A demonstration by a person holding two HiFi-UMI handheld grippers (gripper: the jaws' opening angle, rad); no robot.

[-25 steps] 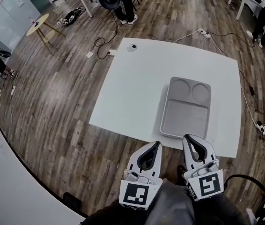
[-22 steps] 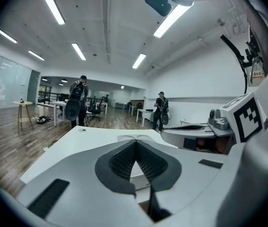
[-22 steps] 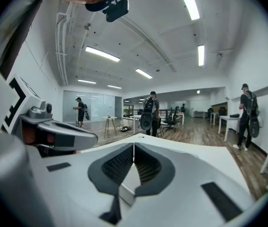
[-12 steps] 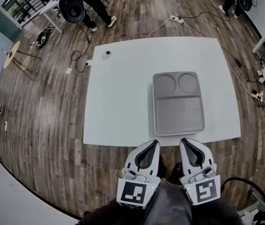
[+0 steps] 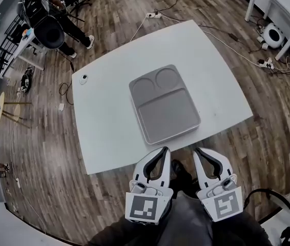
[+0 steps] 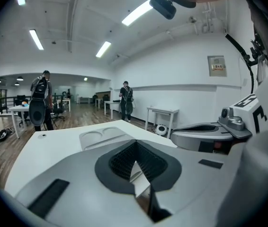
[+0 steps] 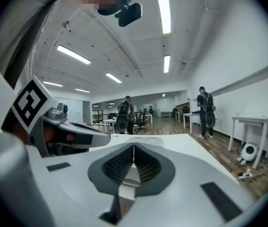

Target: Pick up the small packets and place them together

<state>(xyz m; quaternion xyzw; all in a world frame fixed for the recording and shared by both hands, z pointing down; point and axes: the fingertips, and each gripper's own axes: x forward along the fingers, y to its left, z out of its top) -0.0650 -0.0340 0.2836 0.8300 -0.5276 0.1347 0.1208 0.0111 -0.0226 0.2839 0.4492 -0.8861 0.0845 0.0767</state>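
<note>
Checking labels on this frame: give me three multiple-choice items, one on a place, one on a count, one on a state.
1. Where is the tray?
A. On the table
B. On the floor
C. On a chair

2. How many round wells does the tray have?
A. One
B. Two
C. Four

3. How are the left claw and right claw?
A. Both open
B. Both shut, empty
C. One open, one shut

Answers:
1 A: it lies flat on the white top.
2 B: two wells sit side by side at its far end.
3 B: each gripper view shows jaws together, nothing between.

tiny white object [image 5: 84,78] unidentifiable, desk [image 5: 281,1] cropped
</note>
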